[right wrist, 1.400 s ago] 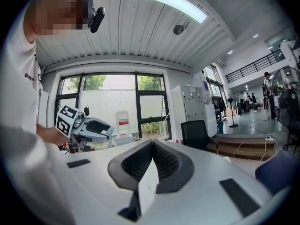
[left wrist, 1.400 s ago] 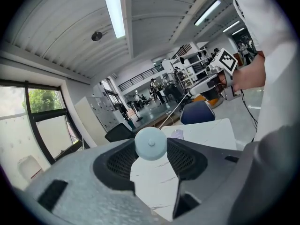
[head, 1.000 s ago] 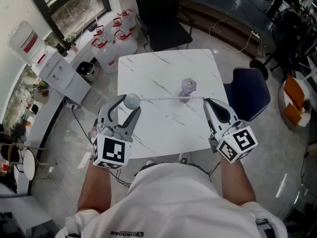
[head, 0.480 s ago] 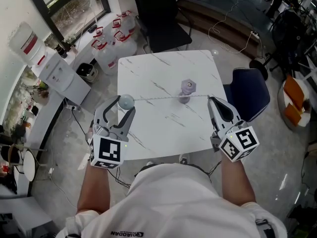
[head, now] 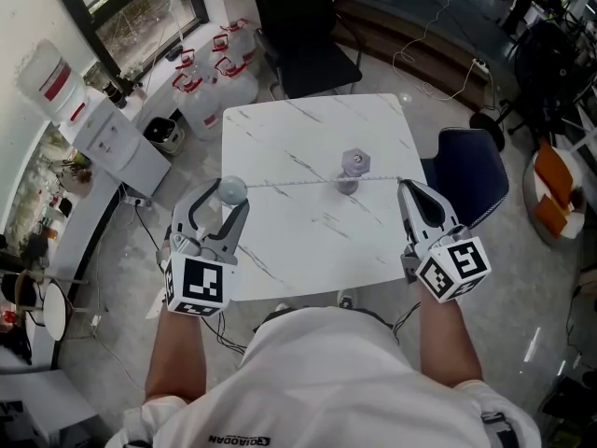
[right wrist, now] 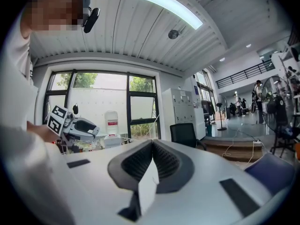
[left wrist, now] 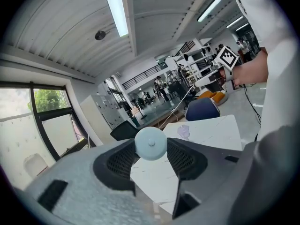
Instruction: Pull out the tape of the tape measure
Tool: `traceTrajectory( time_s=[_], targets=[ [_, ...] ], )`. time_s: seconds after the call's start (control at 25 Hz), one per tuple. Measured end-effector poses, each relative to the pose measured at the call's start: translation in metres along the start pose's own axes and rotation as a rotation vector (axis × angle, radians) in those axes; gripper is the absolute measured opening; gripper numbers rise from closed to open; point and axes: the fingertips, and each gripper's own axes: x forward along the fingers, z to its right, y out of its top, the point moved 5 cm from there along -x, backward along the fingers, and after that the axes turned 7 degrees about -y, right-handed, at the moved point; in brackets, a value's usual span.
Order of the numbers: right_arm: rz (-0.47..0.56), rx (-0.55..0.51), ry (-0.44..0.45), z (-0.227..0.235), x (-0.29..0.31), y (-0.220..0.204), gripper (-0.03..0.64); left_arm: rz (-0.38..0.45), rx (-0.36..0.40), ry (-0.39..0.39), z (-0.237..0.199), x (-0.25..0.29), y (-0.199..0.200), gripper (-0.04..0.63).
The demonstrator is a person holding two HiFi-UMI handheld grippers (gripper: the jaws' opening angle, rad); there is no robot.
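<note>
A round pale-blue tape measure (head: 230, 191) sits between the fingers of my left gripper (head: 229, 196), off the left edge of the white marble table (head: 308, 241). Its thin white tape (head: 317, 183) runs taut across the table to my right gripper (head: 406, 187). In the left gripper view the case (left wrist: 150, 143) is clamped between both pads, and the tape (left wrist: 176, 109) leads away to the far gripper (left wrist: 212, 77). In the right gripper view my gripper (right wrist: 152, 146) is shut on the tape's white end (right wrist: 148, 186).
A small lilac hexagonal object (head: 354, 164) stands on the table just behind the tape. A black chair (head: 303, 26) is at the table's far side and a blue chair (head: 471, 180) at its right. Water bottles (head: 219, 73) stand on the floor at the back left.
The two grippers have drifted slightly apart: the left one with the case went left, the right one went right. The stretch of tape between them is a little longer.
</note>
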Motion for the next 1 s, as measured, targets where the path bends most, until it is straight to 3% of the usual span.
traceTrajectory(
  time_s=[0.48, 1.0],
  targets=[
    [-0.041, -0.018, -0.034, 0.011, 0.003, -0.011, 0.008, -0.031, -0.011, 0.001, -0.004, 0.002, -0.012, 0.222],
    [-0.042, 0.031, -0.018, 0.015, 0.002, -0.014, 0.008, -0.057, -0.029, -0.002, -0.005, 0.004, -0.021, 0.222]
  ],
)
